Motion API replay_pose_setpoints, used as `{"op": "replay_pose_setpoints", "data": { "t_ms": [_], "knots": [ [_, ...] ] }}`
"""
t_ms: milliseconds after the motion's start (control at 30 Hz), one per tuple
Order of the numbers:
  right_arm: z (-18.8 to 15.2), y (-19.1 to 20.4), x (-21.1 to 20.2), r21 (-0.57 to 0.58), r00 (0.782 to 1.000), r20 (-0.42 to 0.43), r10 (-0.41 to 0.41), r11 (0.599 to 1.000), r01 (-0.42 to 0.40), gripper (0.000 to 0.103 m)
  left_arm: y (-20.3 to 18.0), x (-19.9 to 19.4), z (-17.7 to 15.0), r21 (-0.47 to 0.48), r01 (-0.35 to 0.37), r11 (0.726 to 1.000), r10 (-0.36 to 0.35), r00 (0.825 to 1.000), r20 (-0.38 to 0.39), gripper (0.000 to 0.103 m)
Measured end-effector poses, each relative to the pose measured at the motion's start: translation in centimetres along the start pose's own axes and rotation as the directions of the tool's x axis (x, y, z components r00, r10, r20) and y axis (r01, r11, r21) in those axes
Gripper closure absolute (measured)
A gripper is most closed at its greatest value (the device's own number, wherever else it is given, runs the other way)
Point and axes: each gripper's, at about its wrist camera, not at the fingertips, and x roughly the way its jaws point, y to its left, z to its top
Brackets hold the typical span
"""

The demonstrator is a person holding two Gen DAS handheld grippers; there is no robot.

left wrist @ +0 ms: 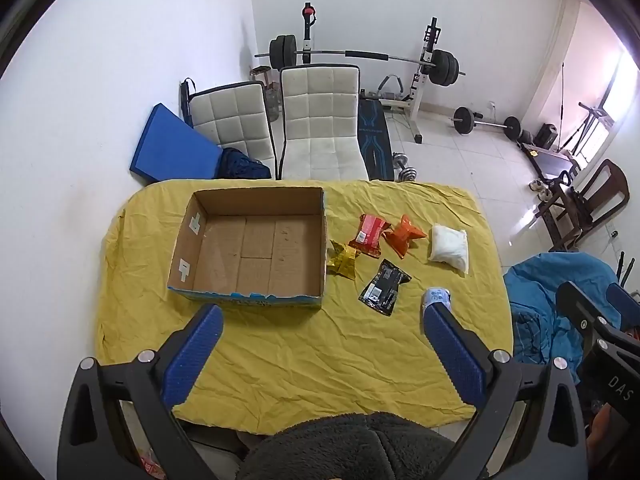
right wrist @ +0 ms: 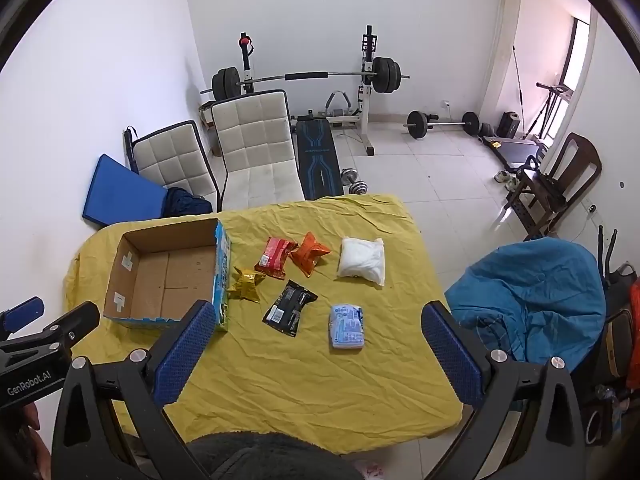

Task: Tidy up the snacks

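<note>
An open cardboard box (left wrist: pixel 256 248) (right wrist: pixel 168 276) with nothing in it sits on the left of a table under a yellow cloth (left wrist: pixel 304 360) (right wrist: pixel 312 380). To its right lie several snack packets: yellow (left wrist: pixel 342 263) (right wrist: pixel 246 283), red (left wrist: pixel 367 236) (right wrist: pixel 275 257), orange (left wrist: pixel 403 234) (right wrist: pixel 309 256), black (left wrist: pixel 385 287) (right wrist: pixel 289 307), white (left wrist: pixel 449 248) (right wrist: pixel 362 261) and pale blue (left wrist: pixel 437 298) (right wrist: pixel 346 327). My left gripper (left wrist: pixel 322 320) hovers open above the near table, holding nothing. My right gripper (right wrist: pixel 320 320) hangs open too, above the black and blue packets.
Two white padded chairs (left wrist: pixel 320 120) (right wrist: pixel 256 140) stand behind the table. A weight bench with a barbell (left wrist: pixel 360 56) stands against the far wall. A blue cloth heap (right wrist: pixel 532 300) sits right of the table and a wooden chair (right wrist: pixel 560 184) farther right.
</note>
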Motion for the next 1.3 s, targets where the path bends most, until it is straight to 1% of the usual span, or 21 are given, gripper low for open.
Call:
{"op": "replay_pose_setpoints", "data": {
  "t_ms": [400, 433, 567, 933, 1300],
  "knots": [
    [0.8, -0.8, -0.1, -0.008, 1.000, 0.024, 0.000, 1.000, 0.000, 0.000, -0.2, -0.5, -0.2, -0.015, -0.015, 1.000, 0.015, 0.999, 0.030, 0.000],
    [0.2, -0.6, -0.7, -0.010, 1.000, 0.031, -0.002, 1.000, 0.002, 0.000, -0.2, -0.8, -0.2, -0.017, -0.016, 1.000, 0.016, 0.999, 0.033, 0.000],
    [0.1, -0.4, -1.2, -0.015, 0.999, 0.041, -0.003, 1.000, 0.003, 0.000, 0.1, -0.8, -0.1, -0.024, -0.017, 1.000, 0.018, 0.999, 0.037, 0.000],
    [-0.1, -0.2, -1.5, -0.022, 0.999, 0.044, 0.003, 1.000, -0.002, 0.000, 0.2, -0.7, -0.3, -0.024, -0.016, 1.000, 0.017, 0.999, 0.037, 0.000],
    [0.3, -0.1, -1.3, -0.024, 0.999, 0.043, 0.002, 1.000, -0.001, 0.000, 0.5, -0.7, -0.6, -0.030, -0.013, 0.999, 0.014, 0.999, 0.039, 0.000]
  ]
}}
